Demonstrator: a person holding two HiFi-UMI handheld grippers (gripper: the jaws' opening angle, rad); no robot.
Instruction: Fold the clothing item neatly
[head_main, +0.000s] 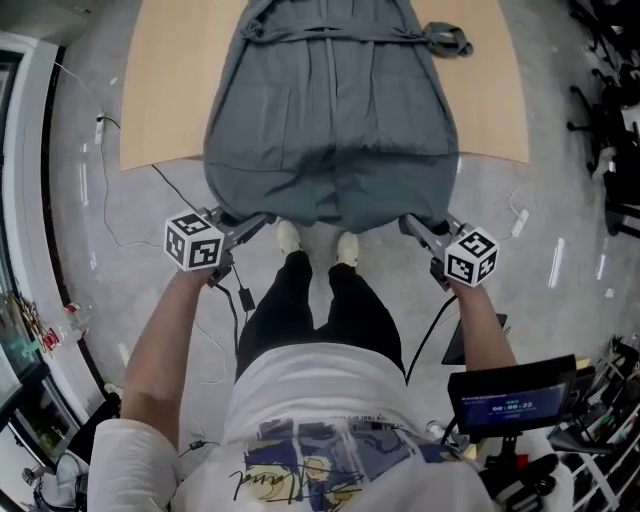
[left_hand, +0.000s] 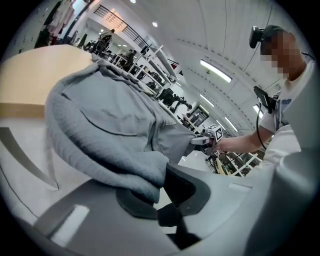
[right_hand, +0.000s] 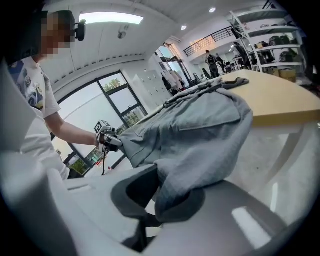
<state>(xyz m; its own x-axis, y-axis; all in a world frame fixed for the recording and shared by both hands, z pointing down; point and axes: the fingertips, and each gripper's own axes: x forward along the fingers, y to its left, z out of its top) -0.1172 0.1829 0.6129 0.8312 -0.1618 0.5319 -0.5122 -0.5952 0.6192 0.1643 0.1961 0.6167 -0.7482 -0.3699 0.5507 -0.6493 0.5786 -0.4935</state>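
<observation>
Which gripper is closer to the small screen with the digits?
Right. The right gripper holds the garment on the same side as the screen; the left gripper holds it beyond the person's legs.

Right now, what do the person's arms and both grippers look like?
The left gripper and right gripper have grey bodies with dark jaws; each carries a white cube with black square markers and trails a black cable. The person wears a white short-sleeved T-shirt with a blue print, forearms bare.
</observation>
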